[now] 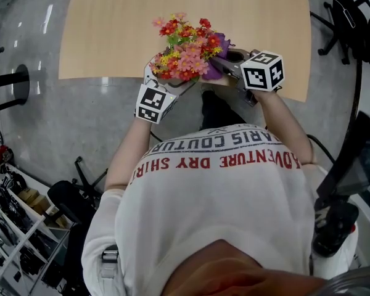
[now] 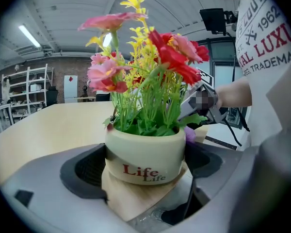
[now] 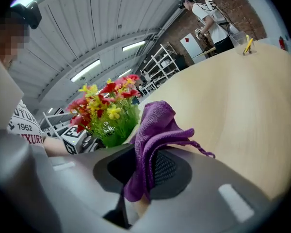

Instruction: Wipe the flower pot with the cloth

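A cream flower pot with "Life" printed in red holds red, pink and yellow flowers. It stands at the near edge of the wooden table. My left gripper is shut on the pot, one jaw pad against each side. My right gripper is shut on a purple cloth, which bunches up above the jaws. In the head view the cloth hangs right beside the flowers, with the right gripper just right of the pot and the left gripper at its left.
The table top stretches away bare beyond the pot. A yellow item in a clear cup stands at its far end, near a person. Office chairs and shelving flank the floor.
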The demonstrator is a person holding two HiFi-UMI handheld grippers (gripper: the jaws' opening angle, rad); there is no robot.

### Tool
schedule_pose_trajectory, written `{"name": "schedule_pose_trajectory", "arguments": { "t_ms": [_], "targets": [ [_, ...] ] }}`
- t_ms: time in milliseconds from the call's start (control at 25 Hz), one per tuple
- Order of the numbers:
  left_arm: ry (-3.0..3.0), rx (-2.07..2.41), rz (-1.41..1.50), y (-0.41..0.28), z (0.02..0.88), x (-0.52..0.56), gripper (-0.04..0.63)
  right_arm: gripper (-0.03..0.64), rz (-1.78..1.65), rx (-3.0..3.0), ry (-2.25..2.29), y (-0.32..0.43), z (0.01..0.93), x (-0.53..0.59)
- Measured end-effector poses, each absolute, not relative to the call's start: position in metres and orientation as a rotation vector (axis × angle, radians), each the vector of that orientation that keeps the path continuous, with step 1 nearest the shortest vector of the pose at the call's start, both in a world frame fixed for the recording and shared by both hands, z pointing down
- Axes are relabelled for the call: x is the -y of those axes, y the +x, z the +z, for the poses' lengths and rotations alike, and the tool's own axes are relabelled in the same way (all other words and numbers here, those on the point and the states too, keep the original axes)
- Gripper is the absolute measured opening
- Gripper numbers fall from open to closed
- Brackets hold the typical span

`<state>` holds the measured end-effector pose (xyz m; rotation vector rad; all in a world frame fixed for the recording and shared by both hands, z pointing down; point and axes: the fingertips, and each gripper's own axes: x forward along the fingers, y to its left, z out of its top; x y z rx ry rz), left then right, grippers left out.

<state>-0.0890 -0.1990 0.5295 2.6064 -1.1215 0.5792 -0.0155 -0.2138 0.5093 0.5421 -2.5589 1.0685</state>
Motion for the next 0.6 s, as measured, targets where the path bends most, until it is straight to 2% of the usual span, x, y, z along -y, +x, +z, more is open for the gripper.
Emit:
{"name": "schedule_pose_trajectory", "arguments": {
  "t_ms": [600],
  "targets": [
    [2.616, 1.098, 0.590, -0.090, 0.530, 0.199, 0.520, 0.043, 0.959, 2.320, 0.524, -0.015, 0.547, 0.218]
  ]
}}
